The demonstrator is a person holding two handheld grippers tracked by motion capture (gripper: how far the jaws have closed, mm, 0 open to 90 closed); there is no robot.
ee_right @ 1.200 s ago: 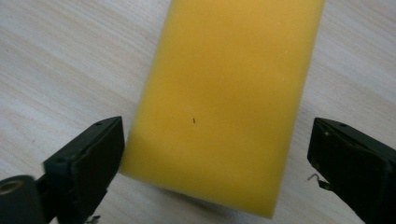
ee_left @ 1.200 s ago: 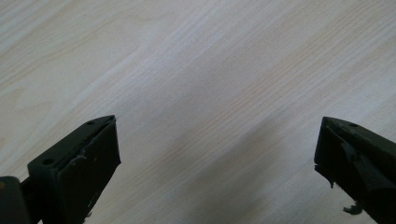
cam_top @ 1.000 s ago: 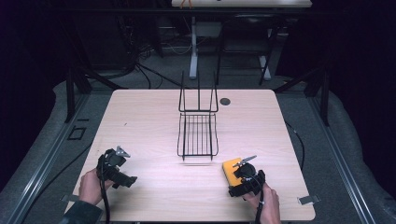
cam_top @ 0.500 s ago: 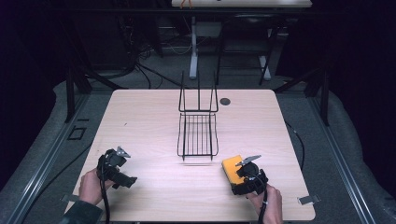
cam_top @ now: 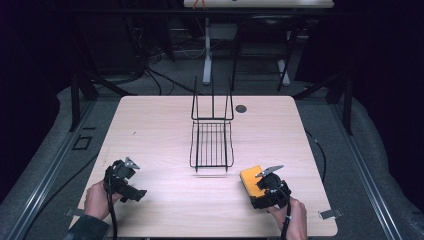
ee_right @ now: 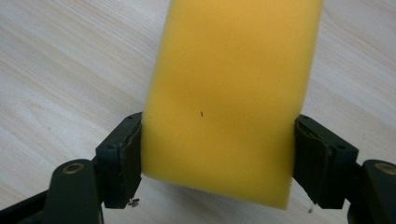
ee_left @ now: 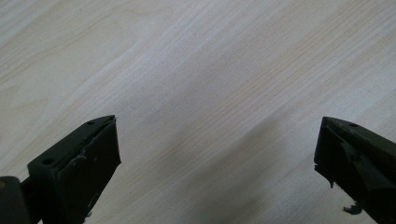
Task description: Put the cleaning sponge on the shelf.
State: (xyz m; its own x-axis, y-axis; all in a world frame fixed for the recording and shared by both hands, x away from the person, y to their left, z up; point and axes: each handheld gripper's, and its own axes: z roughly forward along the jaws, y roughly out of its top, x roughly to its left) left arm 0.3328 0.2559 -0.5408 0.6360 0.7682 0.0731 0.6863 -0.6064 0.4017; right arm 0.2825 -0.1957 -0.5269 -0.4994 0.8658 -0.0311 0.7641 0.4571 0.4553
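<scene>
A yellow sponge (cam_top: 250,181) lies at the table's front right, its near end between the jaws of my right gripper (cam_top: 258,193). In the right gripper view the sponge (ee_right: 233,88) runs away from the camera, and my right gripper (ee_right: 218,119) is shut on it, both pads pressing its long sides just above the wood. At the front left, my left gripper (cam_top: 131,192) is held by a hand and points down at bare table. In its own view my left gripper (ee_left: 217,123) stands wide open with nothing between its jaws.
A black wire rack (cam_top: 212,145) stands in the middle of the light wooden table (cam_top: 150,130), its tall back toward the far edge. A small dark round disc (cam_top: 241,108) lies behind it to the right. Cables trail from both grippers toward the near edge.
My right gripper has edged slightly forward and right along the sponge's near end. The left hand and the rack have stayed put.
</scene>
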